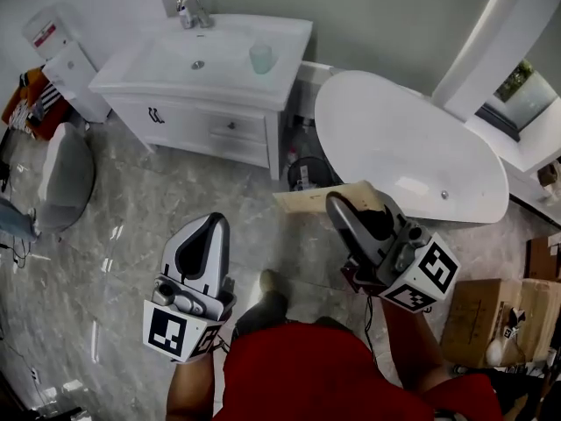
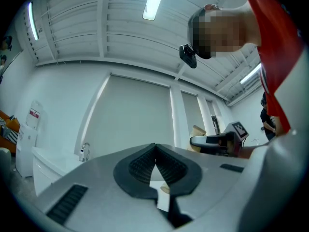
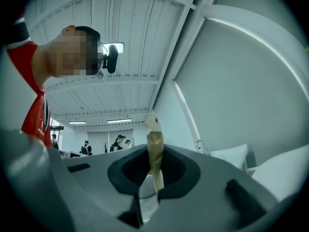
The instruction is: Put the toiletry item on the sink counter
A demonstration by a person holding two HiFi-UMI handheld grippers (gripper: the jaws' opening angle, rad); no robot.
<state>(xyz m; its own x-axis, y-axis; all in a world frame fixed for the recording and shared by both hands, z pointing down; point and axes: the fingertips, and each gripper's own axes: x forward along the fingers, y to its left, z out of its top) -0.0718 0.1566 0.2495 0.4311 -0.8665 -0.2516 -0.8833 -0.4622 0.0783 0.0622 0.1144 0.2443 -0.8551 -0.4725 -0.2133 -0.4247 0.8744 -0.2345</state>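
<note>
In the head view my right gripper is shut on a flat tan toiletry packet, held level over the floor beside the bathtub. The right gripper view shows the packet edge-on, pinched between the dark pads and sticking up past them. My left gripper hangs lower left over the tiled floor, shut with nothing in it; its ribbed pads meet at the tip. The white sink counter stands at the upper left, well away from both grippers.
On the counter are a faucet and a pale green cup. A white bathtub lies right of the vanity, with a dark bin between them. A grey seat stands left and a cardboard box right.
</note>
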